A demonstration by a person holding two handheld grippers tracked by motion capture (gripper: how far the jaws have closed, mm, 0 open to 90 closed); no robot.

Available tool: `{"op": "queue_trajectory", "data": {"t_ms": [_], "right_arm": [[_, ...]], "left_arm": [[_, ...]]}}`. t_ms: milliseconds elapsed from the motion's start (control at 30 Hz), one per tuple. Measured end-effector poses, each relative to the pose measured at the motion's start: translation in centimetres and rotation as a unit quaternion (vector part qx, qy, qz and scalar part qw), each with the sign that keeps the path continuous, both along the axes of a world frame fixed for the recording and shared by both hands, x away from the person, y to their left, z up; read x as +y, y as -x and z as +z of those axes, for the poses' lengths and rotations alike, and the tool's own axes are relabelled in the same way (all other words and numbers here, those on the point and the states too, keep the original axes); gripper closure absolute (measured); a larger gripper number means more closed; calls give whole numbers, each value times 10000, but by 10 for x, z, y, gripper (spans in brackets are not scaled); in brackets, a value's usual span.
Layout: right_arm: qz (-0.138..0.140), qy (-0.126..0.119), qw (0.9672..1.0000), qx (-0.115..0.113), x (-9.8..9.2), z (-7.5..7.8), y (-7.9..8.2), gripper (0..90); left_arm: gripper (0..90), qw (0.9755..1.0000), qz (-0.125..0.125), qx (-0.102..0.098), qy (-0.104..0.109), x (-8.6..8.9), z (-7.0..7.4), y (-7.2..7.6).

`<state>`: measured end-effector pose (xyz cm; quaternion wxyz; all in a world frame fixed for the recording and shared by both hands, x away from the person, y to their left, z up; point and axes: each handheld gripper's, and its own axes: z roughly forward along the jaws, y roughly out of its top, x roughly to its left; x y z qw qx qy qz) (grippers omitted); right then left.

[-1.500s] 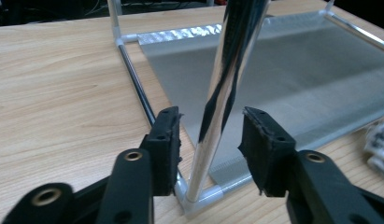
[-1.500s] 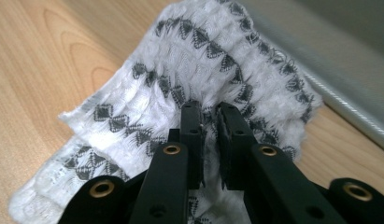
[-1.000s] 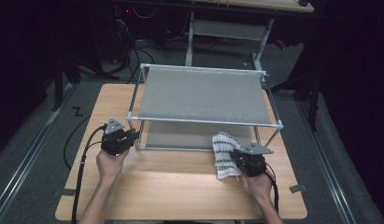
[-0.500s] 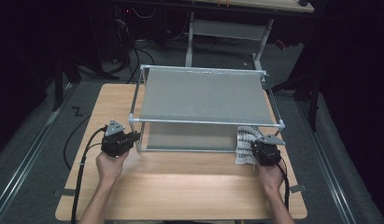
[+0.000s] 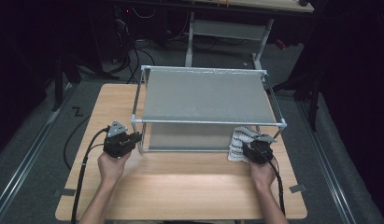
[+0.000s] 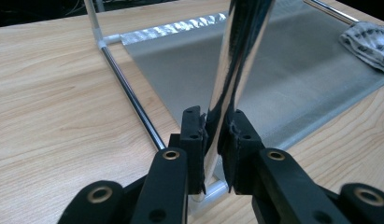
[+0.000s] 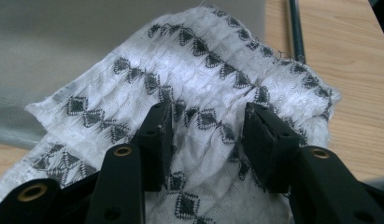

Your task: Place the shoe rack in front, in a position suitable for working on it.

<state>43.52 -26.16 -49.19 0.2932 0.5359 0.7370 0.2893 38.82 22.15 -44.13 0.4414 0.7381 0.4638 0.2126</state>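
Observation:
My left gripper (image 5: 134, 138) (image 6: 216, 127) is shut on the shiny front-left post (image 6: 241, 56) of a metal rack (image 5: 208, 122), low down near its foot. A white cloth (image 5: 237, 140) (image 7: 203, 60) with black diamond patterns lies bunched at the front right corner of the rack's grey lower shelf (image 5: 189, 136), partly on the table. My right gripper (image 5: 253, 144) (image 7: 209, 122) sits over it. Its jaws have just been opening and now stand apart, with the cloth between and under them. The cloth (image 6: 367, 39) also shows far off in the left gripper view.
The rack stands on a wooden table (image 5: 180, 186), its grey upper shelf (image 5: 203, 95) covering most of the lower one. Bare wood lies in front of the rack, between the person's two forearms. Dark floor, cables and another frame (image 5: 227, 32) lie beyond.
The right gripper carried the cloth to the right and toward the rack's front right corner, then its jaws opened and let it go. The left gripper stayed on the post.

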Motion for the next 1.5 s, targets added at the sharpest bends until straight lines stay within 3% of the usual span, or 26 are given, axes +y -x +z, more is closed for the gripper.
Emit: {"op": "queue_trajectory", "data": {"t_ms": [200,300,433,567,667,800,900,1133,1167,1200,1267,1300,1333,1500], "right_arm": [[191,-7,9998,-8,12,-3,-4,566],[182,-141,9997,10,11,-6,-6,590],[244,109,9996,67,18,-5,-13,634],[281,50,9995,119,28,-4,-16,633],[408,5,9991,151,38,-4,-16,610],[638,-69,9976,241,50,-1,-15,505],[747,-73,9969,241,51,1,-12,486],[679,91,9974,206,36,4,-5,478],[563,235,9980,176,24,6,-6,479],[563,235,9980,176,24,6,-6,479],[292,184,9991,264,6,6,-5,515],[292,184,9991,264,6,6,-5,515],[291,154,9991,277,-7,6,-6,575],[202,-10,9994,280,-21,4,-9,615]], "left_arm": [[793,10000,-82,4,-20,-3,0,1],[794,9999,-113,7,-36,-4,0,2],[795,9999,-121,-8,-54,-6,0,4],[794,9999,-104,-10,6,-7,-1,6],[794,9999,-102,-6,15,-7,-1,6],[793,9999,-122,7,29,-6,-1,5],[792,9999,-108,12,32,-6,-1,5],[795,9999,-141,9,-19,-12,0,4],[795,9999,-128,10,-30,-13,0,4],[796,9999,-128,10,-30,-13,0,4],[796,9999,-123,11,-30,-13,0,4],[796,9999,-123,11,-30,-13,0,4],[795,9999,-127,19,-15,-13,0,4],[792,9998,-160,54,70,-15,-1,3]]}}
